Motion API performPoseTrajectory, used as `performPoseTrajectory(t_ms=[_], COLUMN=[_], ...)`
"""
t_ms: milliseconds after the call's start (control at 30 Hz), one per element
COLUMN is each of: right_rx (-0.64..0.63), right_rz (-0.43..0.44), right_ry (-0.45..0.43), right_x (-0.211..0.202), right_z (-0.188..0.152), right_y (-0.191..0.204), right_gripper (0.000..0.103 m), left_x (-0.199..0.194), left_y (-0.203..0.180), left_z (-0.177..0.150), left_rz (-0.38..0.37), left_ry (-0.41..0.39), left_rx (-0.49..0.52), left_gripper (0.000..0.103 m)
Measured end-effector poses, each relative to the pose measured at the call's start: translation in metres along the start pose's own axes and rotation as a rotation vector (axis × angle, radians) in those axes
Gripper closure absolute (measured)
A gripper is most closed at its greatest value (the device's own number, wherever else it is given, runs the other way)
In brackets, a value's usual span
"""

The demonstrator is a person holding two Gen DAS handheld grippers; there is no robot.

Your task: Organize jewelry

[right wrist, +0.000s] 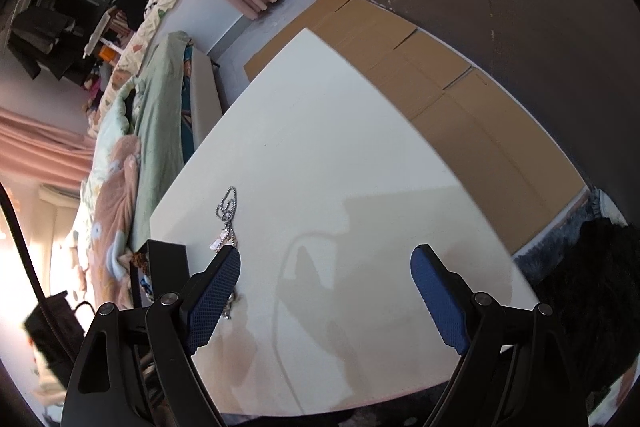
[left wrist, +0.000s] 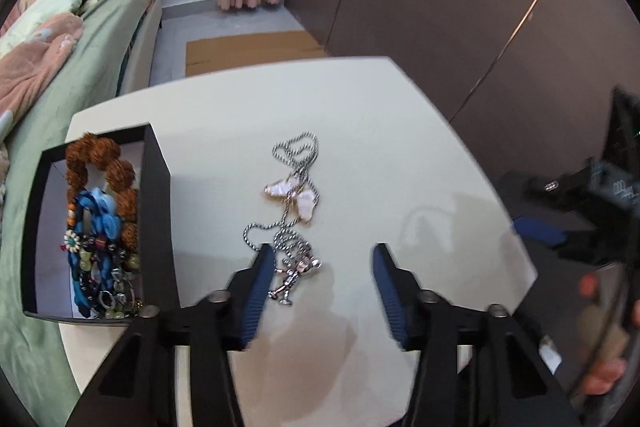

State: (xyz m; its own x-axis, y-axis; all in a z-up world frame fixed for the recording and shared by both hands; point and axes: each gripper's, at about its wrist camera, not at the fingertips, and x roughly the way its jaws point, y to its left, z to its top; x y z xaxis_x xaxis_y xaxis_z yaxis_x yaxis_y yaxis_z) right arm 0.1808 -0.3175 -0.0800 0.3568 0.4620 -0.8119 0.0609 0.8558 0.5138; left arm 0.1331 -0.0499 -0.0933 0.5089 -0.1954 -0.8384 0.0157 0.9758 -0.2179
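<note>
A silver chain necklace point(left wrist: 294, 183) with a pink-white butterfly pendant point(left wrist: 294, 197) and a small silver figure charm point(left wrist: 294, 277) lies on the white table point(left wrist: 380, 131). My left gripper point(left wrist: 322, 255) is open just above the table, its left finger beside the charm. A black jewelry box point(left wrist: 158, 195) at the table's left edge holds brown bead bracelets and blue cord pieces. My right gripper point(right wrist: 326, 263) is open and empty over the table. The necklace point(right wrist: 227, 211) lies by its left finger, and the box point(right wrist: 168, 263) shows at left.
A bed with green and pink bedding point(left wrist: 60, 75) runs along the table's left side. Flattened cardboard point(right wrist: 460, 91) lies on the floor beyond the table. Dark wardrobe doors point(left wrist: 460, 7) stand behind. A dark fluffy rug point(right wrist: 580, 247) lies at right.
</note>
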Motion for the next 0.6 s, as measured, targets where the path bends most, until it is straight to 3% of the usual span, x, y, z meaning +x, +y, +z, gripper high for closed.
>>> performPoseTrajectory(t_ms=[167, 400, 600], right_rx=[0.006, -0.006, -0.017], right_rz=[0.007, 0.021, 0.022], right_ry=[0.001, 0.010, 0.019], right_x=[-0.002, -0.002, 0.002], right_z=[0.000, 0.000, -0.002], right_y=[-0.002, 0.000, 0.004], right_gripper=[0.015, 0.015, 0.015], left_x=[0.021, 0.035, 0.010], left_y=[-0.004, -0.010, -0.010], left_z=[-0.006, -0.013, -0.008], left_rz=[0.081, 0.205, 0.118], left_ry=[0.028, 0.011, -0.061], left_rx=[0.036, 0.107, 0.085], left_gripper=[0.058, 0.082, 0.090])
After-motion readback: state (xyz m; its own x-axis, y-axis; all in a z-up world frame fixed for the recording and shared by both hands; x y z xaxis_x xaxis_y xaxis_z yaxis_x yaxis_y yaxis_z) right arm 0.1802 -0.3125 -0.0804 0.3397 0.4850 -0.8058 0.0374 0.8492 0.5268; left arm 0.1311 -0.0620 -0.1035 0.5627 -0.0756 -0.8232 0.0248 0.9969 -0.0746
